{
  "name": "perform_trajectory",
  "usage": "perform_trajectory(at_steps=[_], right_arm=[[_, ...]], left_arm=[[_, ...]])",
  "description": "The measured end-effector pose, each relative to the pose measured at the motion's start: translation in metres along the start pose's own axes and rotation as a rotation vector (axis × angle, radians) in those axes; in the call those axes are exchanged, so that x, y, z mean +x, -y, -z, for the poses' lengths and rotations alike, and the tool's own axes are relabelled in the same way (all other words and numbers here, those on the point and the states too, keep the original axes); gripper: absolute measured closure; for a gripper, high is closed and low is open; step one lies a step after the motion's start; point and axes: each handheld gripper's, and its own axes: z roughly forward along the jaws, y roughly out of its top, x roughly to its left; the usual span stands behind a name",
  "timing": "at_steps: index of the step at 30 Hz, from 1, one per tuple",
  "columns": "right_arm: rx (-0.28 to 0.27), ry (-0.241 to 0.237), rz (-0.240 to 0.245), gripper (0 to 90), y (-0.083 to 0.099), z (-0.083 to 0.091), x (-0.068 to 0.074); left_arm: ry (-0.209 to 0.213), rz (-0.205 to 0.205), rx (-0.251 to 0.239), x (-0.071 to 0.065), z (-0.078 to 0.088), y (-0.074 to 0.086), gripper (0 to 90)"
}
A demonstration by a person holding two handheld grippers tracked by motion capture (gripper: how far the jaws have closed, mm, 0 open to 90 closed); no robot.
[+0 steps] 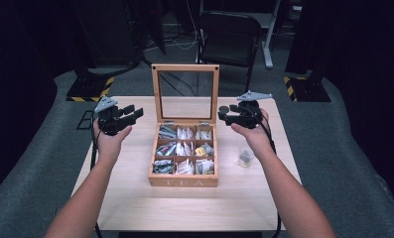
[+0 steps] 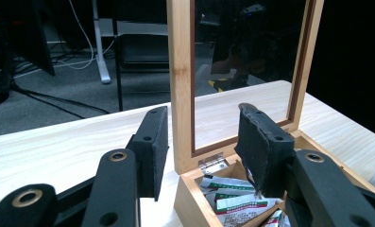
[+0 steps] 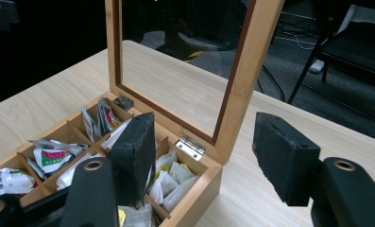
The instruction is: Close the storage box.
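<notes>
Tea box [image 1: 183, 181] sits mid-table, glass-paned lid [image 1: 185, 93] upright on rear hinges. Wood rigid, pane fragile, lid light and free-swinging; best grip on side rails of frame. Left gripper [image 1: 130, 115] and right gripper [image 1: 226, 115] flank lid at frame height, jaws parted, holding nothing, pointing inward.

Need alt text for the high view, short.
An open wooden tea box with its glass lid upright sits mid-table, its nine compartments holding tea bags. A person's hands hold the left gripper and right gripper either side of the lid, both empty. A small clear packet lies right of the box.
</notes>
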Motion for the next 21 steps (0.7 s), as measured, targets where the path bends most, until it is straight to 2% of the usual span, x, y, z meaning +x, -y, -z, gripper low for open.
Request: perform_trajectory(at_steps=[5,11,14,17,21], right_arm=[[-0.014,-0.008,0.0,35.8,-0.008,-0.008,0.0],[0.011,-0.008,0.006,32.9,-0.014,-0.018,-0.002],[-0.005,-0.011,0.034,33.2,-0.016,-0.021,-0.004],[0.014,-0.012,0.06,34.7,-0.018,-0.025,-0.008],[0.017,-0.025,0.042,34.1,-0.023,-0.028,-0.01]], left_arm=[[-0.001,0.002,-0.001,0.0,0.0,0.0,53.5],[0.0,-0.002,-0.001,0.0,-0.002,0.0,53.1],[0.004,0.002,-0.001,0.0,-0.003,0.0,52.6],[0.009,0.005,-0.004,0.0,-0.003,0.0,52.2],[0.021,0.015,-0.001,0.002,-0.003,0.0,48.3]])
